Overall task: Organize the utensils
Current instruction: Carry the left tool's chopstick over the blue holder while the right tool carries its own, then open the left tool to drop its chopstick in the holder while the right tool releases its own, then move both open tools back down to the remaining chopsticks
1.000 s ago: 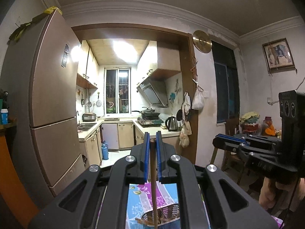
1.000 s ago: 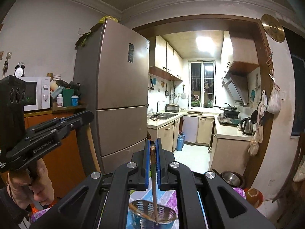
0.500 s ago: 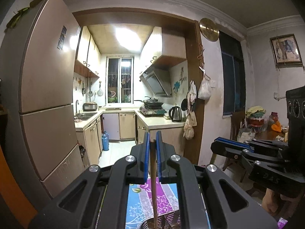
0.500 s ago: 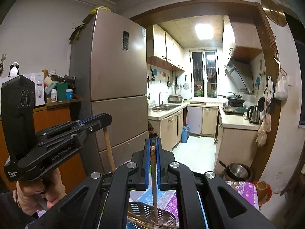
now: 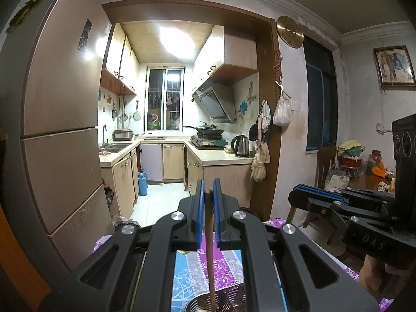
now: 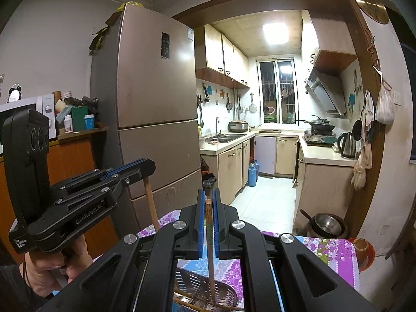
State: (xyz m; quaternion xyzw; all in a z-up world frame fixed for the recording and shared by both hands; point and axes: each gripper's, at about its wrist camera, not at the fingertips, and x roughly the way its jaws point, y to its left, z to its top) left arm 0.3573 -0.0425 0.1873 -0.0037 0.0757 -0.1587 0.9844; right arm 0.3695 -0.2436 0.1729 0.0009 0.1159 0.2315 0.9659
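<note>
My left gripper (image 5: 208,191) is shut on a light wooden chopstick (image 5: 209,254) that hangs down to a perforated metal basket (image 5: 221,303) on the flowered tablecloth. My right gripper (image 6: 208,200) is shut on a darker patterned chopstick (image 6: 210,254) whose tip reaches into the metal basket (image 6: 223,295), where several other utensils lie. The left gripper also shows in the right wrist view (image 6: 141,167), with its chopstick (image 6: 151,205) hanging below it. The right gripper shows at the right of the left wrist view (image 5: 306,195).
A table with a purple and blue flowered cloth (image 6: 330,252) lies below both grippers. A tall fridge (image 6: 153,119) stands to the left, the kitchen doorway ahead. A metal pot (image 6: 326,225) sits on the floor beyond the table. An orange cabinet (image 6: 70,161) carries a microwave.
Both grippers have risen and come slightly forward, each lifting its chopstick. The basket has slipped lower in both views. Both stay shut.
</note>
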